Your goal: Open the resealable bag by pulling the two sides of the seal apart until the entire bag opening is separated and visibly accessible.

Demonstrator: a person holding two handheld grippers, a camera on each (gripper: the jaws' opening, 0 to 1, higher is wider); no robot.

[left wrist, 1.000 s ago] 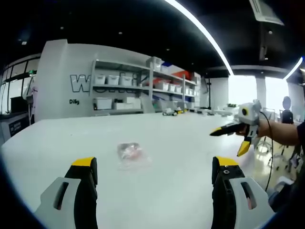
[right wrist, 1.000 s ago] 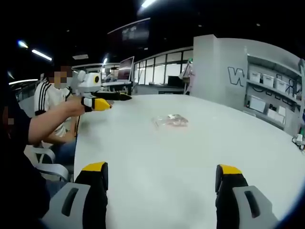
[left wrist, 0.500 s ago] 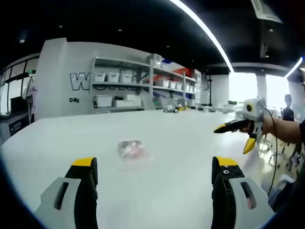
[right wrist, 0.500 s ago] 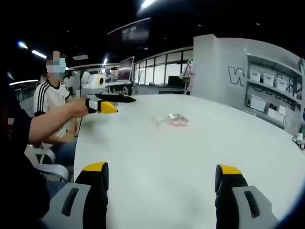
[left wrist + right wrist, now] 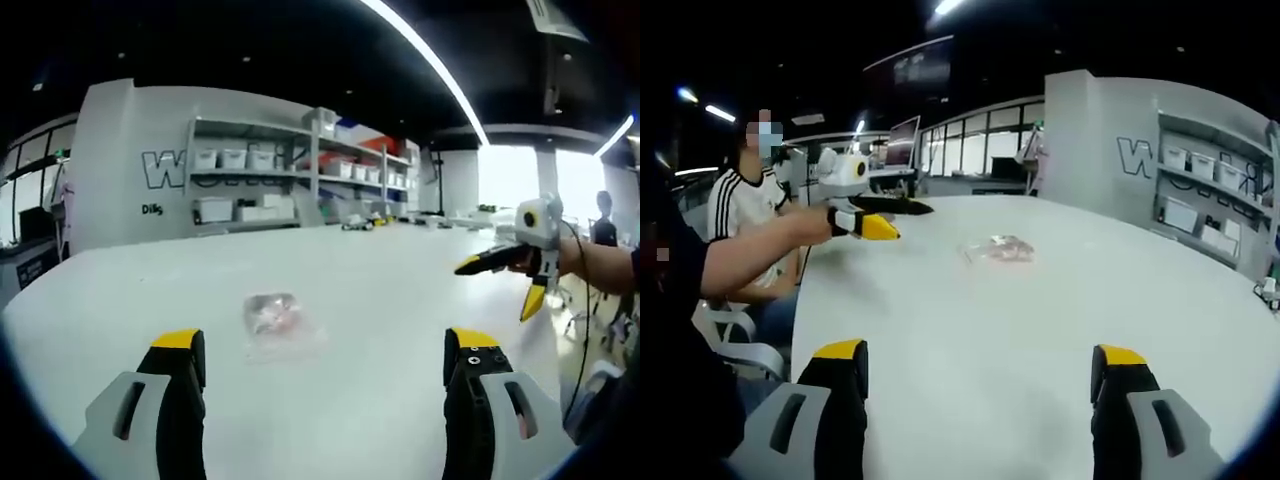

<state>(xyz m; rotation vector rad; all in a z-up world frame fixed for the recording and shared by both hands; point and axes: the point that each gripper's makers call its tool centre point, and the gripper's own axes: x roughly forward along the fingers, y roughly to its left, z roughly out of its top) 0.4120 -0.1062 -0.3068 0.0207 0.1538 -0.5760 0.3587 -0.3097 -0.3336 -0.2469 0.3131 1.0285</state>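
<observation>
The resealable bag (image 5: pixel 272 320) lies flat on the table (image 5: pixel 380 300), ahead of both wide-open claws; the left claw (image 5: pixel 325 352) appears nearer than the right claw (image 5: pixel 980 365).

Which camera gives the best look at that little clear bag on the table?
The left gripper view: the bag lies nearer there, showing reddish contents. In the right gripper view the bag looks farther and flatter.
</observation>
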